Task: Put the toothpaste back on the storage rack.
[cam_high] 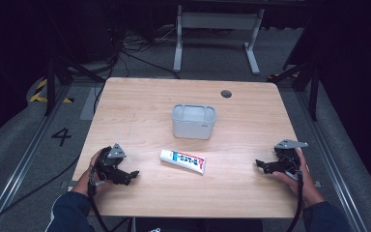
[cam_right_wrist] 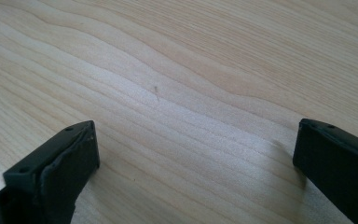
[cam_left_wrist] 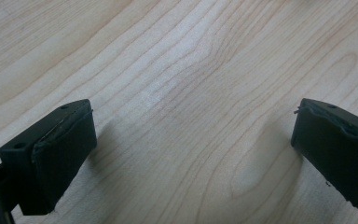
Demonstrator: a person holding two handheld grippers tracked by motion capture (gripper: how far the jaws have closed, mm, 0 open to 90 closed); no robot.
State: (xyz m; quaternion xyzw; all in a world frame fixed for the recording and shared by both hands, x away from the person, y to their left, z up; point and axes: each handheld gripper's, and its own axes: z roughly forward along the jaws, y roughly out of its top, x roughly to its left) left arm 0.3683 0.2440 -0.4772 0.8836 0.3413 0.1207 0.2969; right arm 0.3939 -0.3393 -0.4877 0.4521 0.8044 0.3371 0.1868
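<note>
Left tongs [cam_high: 134, 174] and right tongs [cam_high: 260, 164] are resting low at the wooden worktop's [cam_high: 140, 106] near corners, jaws gaping wide, gripping nothing. Between them a toothpaste tube [cam_high: 182, 161] is lying flat. Just beyond it, a translucent bin [cam_high: 193, 122] is standing upright at centre.

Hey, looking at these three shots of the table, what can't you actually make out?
- Print on the toothpaste tube: too small and blurred in the high view to read.
- Inside of the grey bin: its near wall hides the bottom in the high view, so any contents can't be told.
- Left claw and right claw: the picture edges cut off both in the gripper views, which look down on bare table.
</note>
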